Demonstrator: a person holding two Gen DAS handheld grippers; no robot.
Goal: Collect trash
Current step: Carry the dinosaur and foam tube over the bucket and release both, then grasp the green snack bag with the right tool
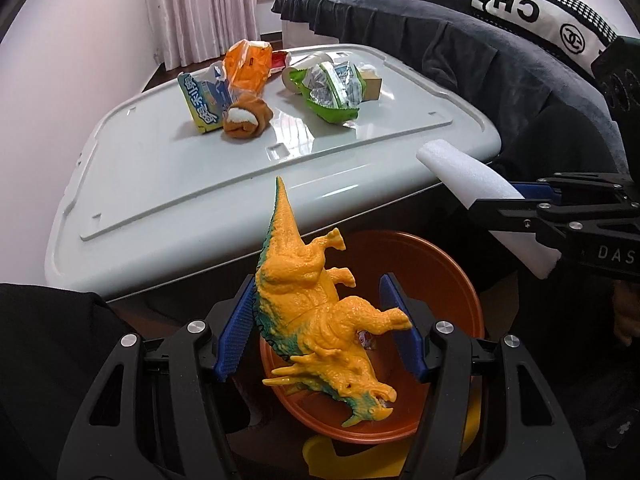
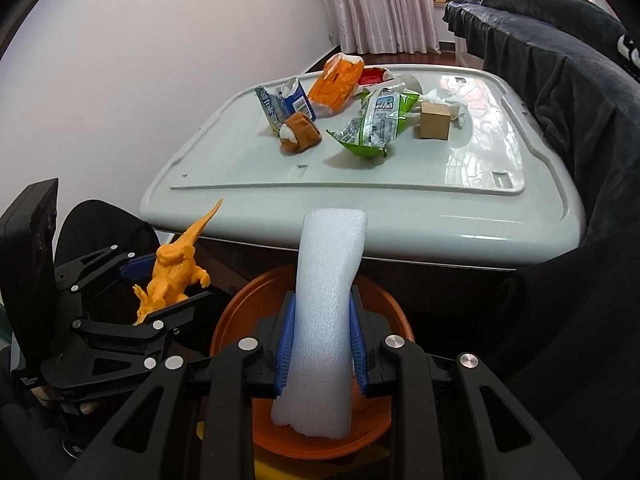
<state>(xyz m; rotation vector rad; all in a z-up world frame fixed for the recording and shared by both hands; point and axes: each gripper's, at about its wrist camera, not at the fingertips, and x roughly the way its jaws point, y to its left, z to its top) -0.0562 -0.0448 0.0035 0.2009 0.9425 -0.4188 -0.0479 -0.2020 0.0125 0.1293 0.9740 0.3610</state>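
My left gripper is open over an orange bowl. A yellow toy dinosaur lies between its blue pads, head down toward the bowl; the left pad touches its back, the right pad stands apart. My right gripper is shut on a white foam piece above the same orange bowl. The foam piece also shows in the left wrist view. Wrappers lie on the grey bin lid: a green one, an orange one, a blue one.
On the lid also lie a brown plush roll, a wooden block, a red wrapper and crumpled tissue. A dark blanket-covered sofa runs along the right. A wall and curtains stand behind.
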